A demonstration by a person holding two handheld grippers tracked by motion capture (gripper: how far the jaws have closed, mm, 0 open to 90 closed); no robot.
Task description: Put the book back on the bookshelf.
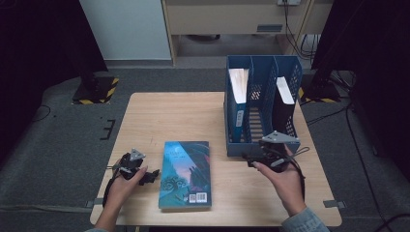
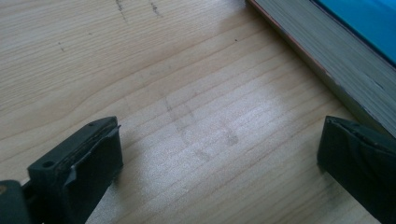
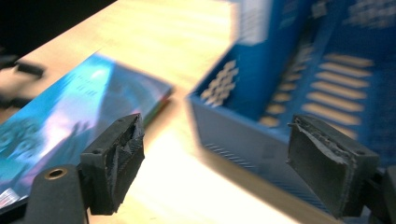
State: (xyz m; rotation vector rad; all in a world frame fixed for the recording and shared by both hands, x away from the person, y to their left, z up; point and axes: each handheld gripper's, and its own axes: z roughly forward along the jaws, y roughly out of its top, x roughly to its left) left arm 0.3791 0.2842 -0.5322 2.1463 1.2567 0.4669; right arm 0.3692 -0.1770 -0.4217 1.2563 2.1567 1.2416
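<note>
Your left claw (image 1: pixel 153 175) rests low on the wooden surface (image 1: pixel 183 118), just beside the left edge of the book (image 1: pixel 186 174). Its jaws are spread wide with nothing between them; in the left gripper view you see bare wood grain in the gap, and the book's page edge (image 2: pixel 327 60) runs close past the right-hand jaw.

The book lies flat near the front of the surface, cover up, with a blue-green picture and a barcode label at its near corner. It sits between your two hands, apart from both claws.

Your right claw (image 1: pixel 246 158) hovers at the front lower corner of the blue file rack (image 1: pixel 263 96), pointing leftward toward the book. Its jaws are also spread, gripping nothing. In the right gripper view, which is blurred, the rack's front wall (image 3: pixel 243 126) lies between the jaws and the book (image 3: pixel 74 116) shows off to the left.

The rack stands at the far right of the surface, with one book (image 1: pixel 238 99) upright in its left slot and another (image 1: pixel 284 104) in its right slot.
</note>
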